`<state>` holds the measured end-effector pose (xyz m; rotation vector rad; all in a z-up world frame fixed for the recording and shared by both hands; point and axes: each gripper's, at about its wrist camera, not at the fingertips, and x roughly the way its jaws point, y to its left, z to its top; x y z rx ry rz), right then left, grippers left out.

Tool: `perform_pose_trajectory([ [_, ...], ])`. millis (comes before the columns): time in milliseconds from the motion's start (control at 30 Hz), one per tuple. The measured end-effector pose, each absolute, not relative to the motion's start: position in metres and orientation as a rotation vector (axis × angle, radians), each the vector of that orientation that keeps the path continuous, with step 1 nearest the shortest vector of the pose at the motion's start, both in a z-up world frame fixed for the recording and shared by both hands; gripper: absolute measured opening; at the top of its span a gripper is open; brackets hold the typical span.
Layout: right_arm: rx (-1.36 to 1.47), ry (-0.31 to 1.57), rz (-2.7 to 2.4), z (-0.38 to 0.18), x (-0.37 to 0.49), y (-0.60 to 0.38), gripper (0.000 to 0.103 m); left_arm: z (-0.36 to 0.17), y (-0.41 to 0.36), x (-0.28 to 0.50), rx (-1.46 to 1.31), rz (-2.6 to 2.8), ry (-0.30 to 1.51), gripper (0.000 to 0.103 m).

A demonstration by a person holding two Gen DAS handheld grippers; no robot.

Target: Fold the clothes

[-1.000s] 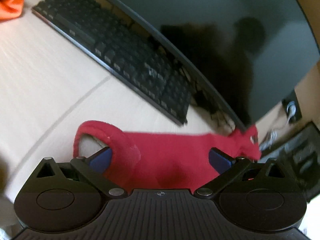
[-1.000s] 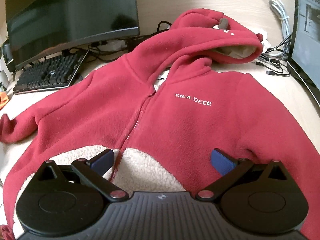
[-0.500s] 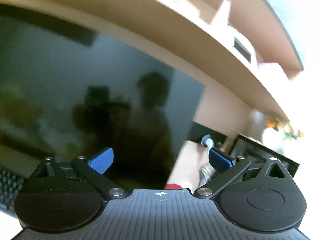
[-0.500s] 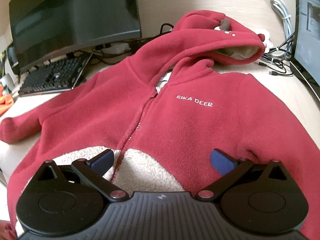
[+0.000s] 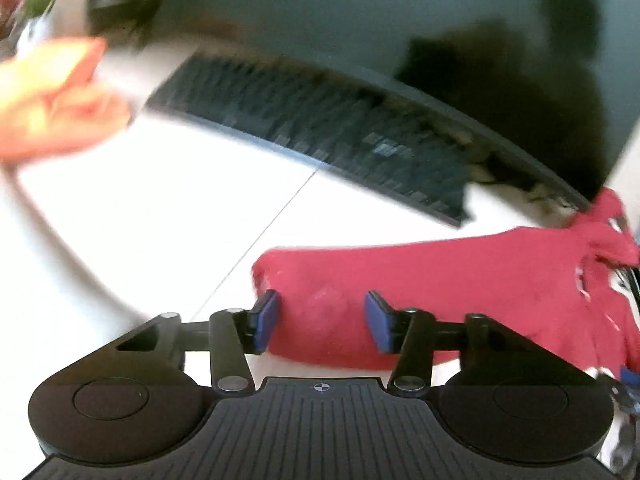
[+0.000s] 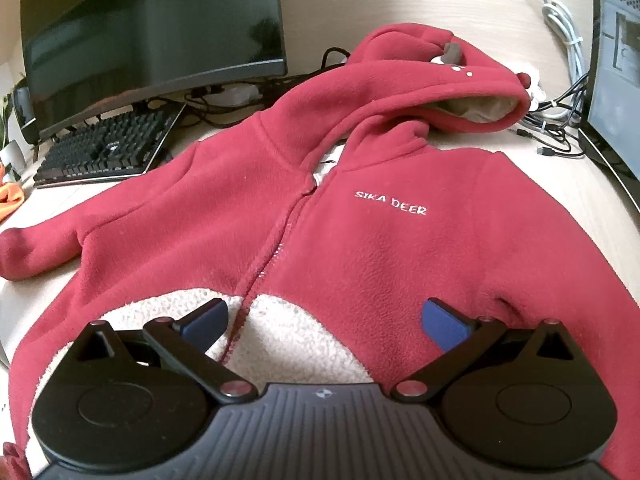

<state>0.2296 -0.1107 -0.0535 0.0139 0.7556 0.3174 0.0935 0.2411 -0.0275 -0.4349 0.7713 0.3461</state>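
A red fleece hooded jacket (image 6: 360, 232) with white "SIKA DEER" lettering lies face up on the pale desk, hood toward the back, cream lining showing at the hem. Its left sleeve (image 5: 420, 280) stretches out to the left, cuff end near my left gripper (image 5: 322, 320). That gripper is open, its blue pads either side of the cuff end, the view blurred. My right gripper (image 6: 324, 320) hovers open over the jacket's lower front by the zip, nothing between its fingers.
A black keyboard (image 6: 108, 148) and a dark curved monitor (image 6: 152, 36) stand behind the sleeve. An orange cloth (image 5: 52, 96) lies at the far left. Cables (image 6: 560, 80) and a second screen (image 6: 616, 60) sit at the back right.
The left gripper swung up toward the monitor, then came back down at the sleeve's cuff with its fingers narrower than before. The sleeve's looped cuff now lies flat. The right gripper barely moved.
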Motion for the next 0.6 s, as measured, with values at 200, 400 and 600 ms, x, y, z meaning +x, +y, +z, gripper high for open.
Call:
perform_pose_trajectory([
  [200, 0.029, 0.748, 0.321, -0.053, 0.229, -0.113, 0.103, -0.044, 0.240, 0.123, -0.398, 0.389, 0.776, 0.042],
  [400, 0.084, 0.730, 0.341, -0.051, 0.229, -0.122, 0.103, 0.027, 0.184, 0.141, -0.162, 0.242, 0.555, 0.016],
  [600, 0.150, 0.610, 0.344, -0.034, 0.213, -0.148, 0.103, 0.087, 0.100, 0.177, -0.219, -0.095, 0.482, 0.017],
])
